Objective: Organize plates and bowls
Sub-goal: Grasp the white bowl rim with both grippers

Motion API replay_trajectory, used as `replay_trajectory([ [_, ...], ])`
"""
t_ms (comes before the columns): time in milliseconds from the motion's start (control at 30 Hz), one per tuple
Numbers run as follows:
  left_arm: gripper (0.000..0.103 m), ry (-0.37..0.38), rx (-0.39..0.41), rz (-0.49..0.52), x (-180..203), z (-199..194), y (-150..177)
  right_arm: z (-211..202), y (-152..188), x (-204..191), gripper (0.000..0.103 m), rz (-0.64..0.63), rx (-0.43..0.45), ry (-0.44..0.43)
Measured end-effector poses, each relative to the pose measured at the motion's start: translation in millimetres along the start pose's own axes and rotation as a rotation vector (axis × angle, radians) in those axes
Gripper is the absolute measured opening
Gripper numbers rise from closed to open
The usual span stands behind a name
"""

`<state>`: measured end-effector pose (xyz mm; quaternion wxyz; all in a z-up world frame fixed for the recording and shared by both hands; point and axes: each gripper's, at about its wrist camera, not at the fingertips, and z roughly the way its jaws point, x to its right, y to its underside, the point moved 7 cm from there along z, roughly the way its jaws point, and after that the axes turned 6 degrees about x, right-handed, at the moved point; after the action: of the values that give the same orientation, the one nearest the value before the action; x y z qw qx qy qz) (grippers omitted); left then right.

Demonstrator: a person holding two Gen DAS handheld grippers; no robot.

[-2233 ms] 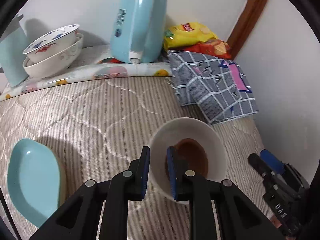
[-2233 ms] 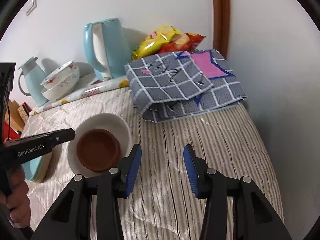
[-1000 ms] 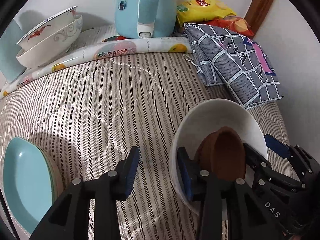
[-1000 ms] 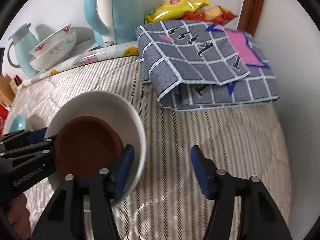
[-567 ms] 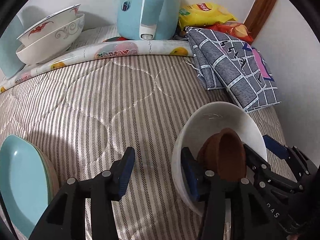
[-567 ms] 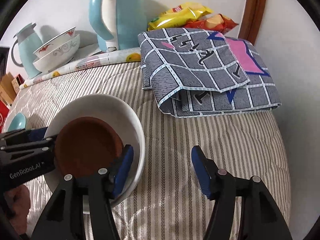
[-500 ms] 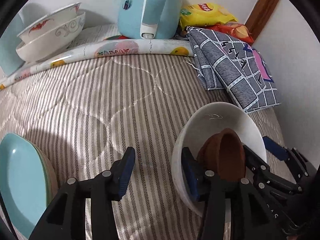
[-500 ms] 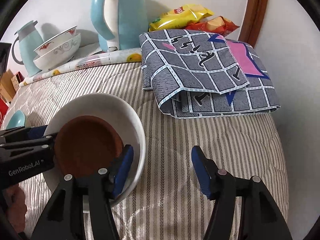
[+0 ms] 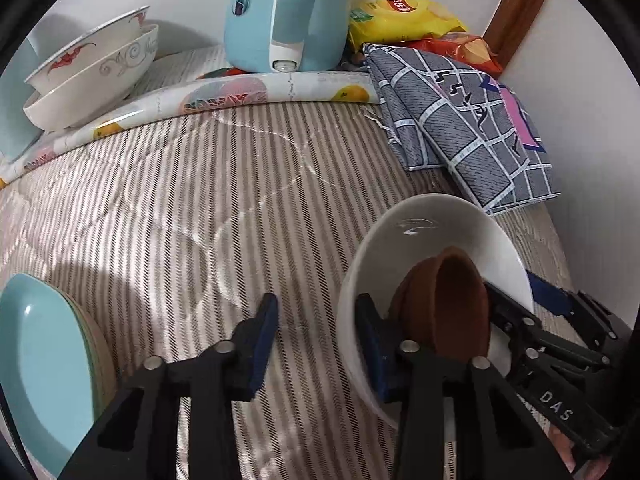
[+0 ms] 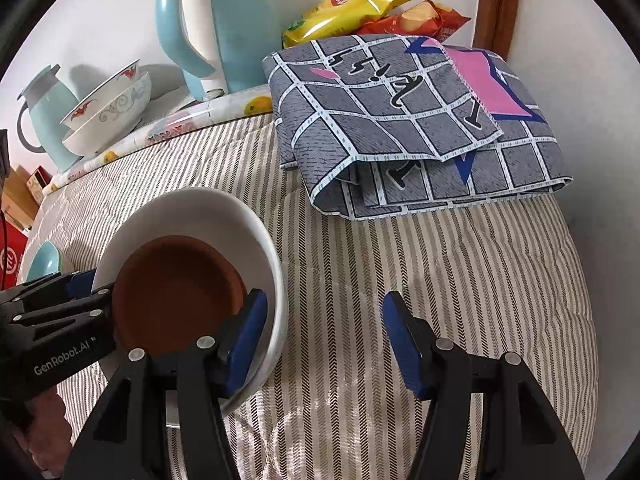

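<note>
1. Left gripper (image 9: 314, 332): your jaws straddle the near rim of the white bowl (image 9: 424, 216) at lower right of the left view, one finger inside, one outside. They have just been closing, with the rim between them, but a clear gap remains; treat them as not yet clamped.
2. Right gripper (image 10: 322, 328): your jaws stand apart over the opposite rim, at lower left of the right view. One pad sits inside the bowl; the other hangs over bare cover, so nothing is gripped.
3. Note the brown dish (image 10: 176, 288) nested inside the white bowl.
4. Step in hand: likely securing the nested pair for relocation. Next, close both grippers firmly on the rim before any lift, keeping the bowl level so the dish does not slide.
5. Probable destinations: the stacked patterned bowls (image 9: 88, 76) at upper left, or the blue plate (image 9: 36, 356) at lower left.
6. Surface: a soft striped quilted cover (image 9: 180, 208), which gives uneven support. A blue kettle (image 9: 286, 12), folded checked cloth (image 10: 404, 120) and snack bags (image 10: 360, 4) line the white wall.
</note>
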<state>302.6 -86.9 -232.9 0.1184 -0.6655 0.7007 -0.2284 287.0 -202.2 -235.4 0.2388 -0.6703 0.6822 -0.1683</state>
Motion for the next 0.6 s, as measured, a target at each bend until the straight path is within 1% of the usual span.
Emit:
replay_trajectory([
  [33,0.026,0.010,-0.003,-0.005,2,0,0,-1,0,-1,0.053,-0.001,0.003,-0.008],
  [67,0.024,0.020,-0.005,-0.010,4,0,1,-1,1,-3,0.050,0.000,0.002,-0.021],
  [133,0.016,0.022,-0.006,-0.008,7,0,1,0,1,-5,0.040,0.008,-0.001,-0.036],
  [167,0.015,0.023,-0.007,-0.004,9,1,1,0,0,-6,0.038,0.015,0.000,-0.044],
  [200,0.012,0.028,-0.007,-0.003,10,1,1,0,0,-7,0.033,0.021,0.000,-0.052],
  [233,0.012,0.026,-0.004,-0.005,11,1,0,0,0,-9,0.028,0.029,0.000,-0.060],
  [267,0.012,0.025,-0.003,-0.007,11,0,0,0,0,-10,0.027,0.037,0.000,-0.066],
  [333,0.012,0.031,0.000,-0.014,10,1,0,1,-1,-13,0.018,0.043,0.002,-0.076],
  [400,0.012,0.033,0.001,-0.020,10,0,0,0,-1,-17,0.011,0.043,0.004,-0.081],
  [467,0.011,0.029,0.007,-0.024,9,0,0,1,-2,-19,0.011,0.041,0.011,-0.054],
  [600,0.010,0.015,0.021,-0.014,10,-1,-1,0,0,-17,0.010,0.072,0.007,-0.051],
])
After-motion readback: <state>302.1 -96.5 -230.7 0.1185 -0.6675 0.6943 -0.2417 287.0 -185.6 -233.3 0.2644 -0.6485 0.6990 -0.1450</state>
